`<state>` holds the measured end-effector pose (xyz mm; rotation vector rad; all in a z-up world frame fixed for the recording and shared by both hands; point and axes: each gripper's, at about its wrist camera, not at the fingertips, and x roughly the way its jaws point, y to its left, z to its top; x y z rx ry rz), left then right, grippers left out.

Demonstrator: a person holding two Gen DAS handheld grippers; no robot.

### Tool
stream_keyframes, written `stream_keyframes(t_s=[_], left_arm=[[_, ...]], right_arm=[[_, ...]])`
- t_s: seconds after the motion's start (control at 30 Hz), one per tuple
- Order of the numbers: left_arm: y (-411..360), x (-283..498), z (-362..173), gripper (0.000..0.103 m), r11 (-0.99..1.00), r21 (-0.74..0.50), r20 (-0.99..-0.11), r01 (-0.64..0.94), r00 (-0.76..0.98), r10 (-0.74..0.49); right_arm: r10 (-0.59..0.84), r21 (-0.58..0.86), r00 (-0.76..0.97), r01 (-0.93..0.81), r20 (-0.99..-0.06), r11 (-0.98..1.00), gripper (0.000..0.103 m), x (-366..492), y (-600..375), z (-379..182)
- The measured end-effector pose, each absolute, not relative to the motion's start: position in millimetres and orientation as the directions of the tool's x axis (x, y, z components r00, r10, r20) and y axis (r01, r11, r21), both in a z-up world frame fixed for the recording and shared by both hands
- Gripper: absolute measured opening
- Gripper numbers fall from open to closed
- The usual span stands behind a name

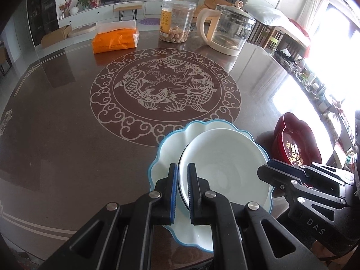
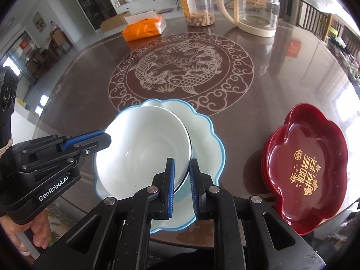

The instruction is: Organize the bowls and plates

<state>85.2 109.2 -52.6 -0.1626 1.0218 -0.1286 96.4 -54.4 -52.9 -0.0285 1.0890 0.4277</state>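
A white bowl [image 2: 144,148] sits tilted on a blue-rimmed scalloped plate [image 2: 209,139] near the front edge of the round table [image 1: 56,135], with both tools clamped on its rim. The left gripper [image 1: 181,193] pinches the bowl's left rim between narrowly set pads, and the right gripper [image 2: 181,186] pinches the opposite rim the same way. Whether the bowl's base touches the plate or hangs just above it cannot be told.

The step in hand looks like seating the bowl on the plate, or lifting it off to stack elsewhere. Either way, the two grips should move together and keep level, since the glazed rim is slick and a twist between the hands could make it slip. If it is being set down, the base should land near the plate's centre before either tool lets go.

A stack of red lacquer dishes [image 2: 308,155] lies near the front right edge, well apart from the bowl. Toward the far edge stand an orange tissue pack [image 1: 115,38], a clear jar of peanuts [image 1: 177,20] and a glass kettle [image 1: 231,27], all out of the working path.
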Motion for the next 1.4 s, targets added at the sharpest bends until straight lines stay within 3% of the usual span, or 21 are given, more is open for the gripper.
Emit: stream_keyframes(t_s=[0.03,0.1,0.17,0.23,0.3,0.43,0.5,0.83,0.9,0.93,0.97,1.17,1.4], left_arm=[[110.5,82.7,-48.3,0.008,0.981,-0.194,-0.822,0.023,0.542,-0.175],[112.8,76.7,-39.9,0.008,0.980,-0.196,-0.791,0.012,0.589,-0.166],[112.5,68.9,-32.2,0.008,0.979,-0.202,-0.759,0.010,0.630,-0.163],[108.9,60.1,-27.3,0.008,0.980,-0.200,-0.734,0.022,0.658,-0.165],[104.7,51.7,-25.9,0.009,0.979,-0.199,-0.717,0.037,0.676,-0.171],[100.3,35.7,-27.3,0.009,0.979,-0.203,-0.700,0.032,0.694,-0.169],[100.2,29.6,-27.1,0.009,0.980,-0.196,-0.693,0.026,0.704,-0.157],[136.8,24.3,-33.2,0.013,0.962,-0.271,-0.640,-0.026,0.751,-0.160],[145.4,26.5,-37.3,0.037,0.954,-0.297,-0.637,-0.037,0.752,-0.169],[149.9,27.3,-39.0,0.076,0.948,-0.315,-0.631,-0.050,0.757,-0.170],[155.4,26.5,-39.7,0.103,0.939,-0.335,-0.616,-0.071,0.771,-0.162],[166.3,39.8,-30.1,0.103,0.944,-0.323,-0.574,-0.072,0.808,-0.134],[153.2,54.5,-29.4,0.103,0.990,-0.138,-0.616,-0.035,0.785,-0.058]], right_arm=[[0.339,0.196,0.408,-0.353,-0.848,0.915,0.022,94.3,-56.3,-50.9],[0.361,0.210,0.451,-0.350,-0.817,0.913,0.051,88.5,-61.2,-45.5],[0.353,0.190,0.524,-0.338,-0.775,0.922,0.059,79.4,-66.6,-37.2],[0.332,0.165,0.609,-0.315,-0.721,0.935,0.059,65.8,-73.2,-26.7],[0.295,0.139,0.707,-0.271,-0.643,0.952,0.070,47.8,-82.3,-17.6],[0.208,0.079,0.862,-0.194,-0.462,0.978,0.076,2.1,-95.6,-11.6],[0.201,0.058,0.886,-0.195,-0.417,0.979,0.077,-12.8,-96.2,-14.5],[0.192,0.018,0.896,-0.202,-0.401,0.979,0.077,-21.9,-88.7,-27.9],[0.183,0.003,0.890,-0.200,-0.417,0.980,0.077,-18.4,-85.6,-30.9],[0.179,-0.001,0.889,-0.198,-0.422,0.980,0.077,-17.8,-84.7,-31.7],[0.176,-0.005,0.888,-0.197,-0.425,0.980,0.077,-16.3,-83.7,-32.6],[0.164,-0.017,0.890,-0.189,-0.426,0.982,0.077,-13.6,-76.3,-35.6],[0.135,-0.037,0.897,-0.166,-0.420,0.985,0.077,-15.4,-69.4,-36.1]])
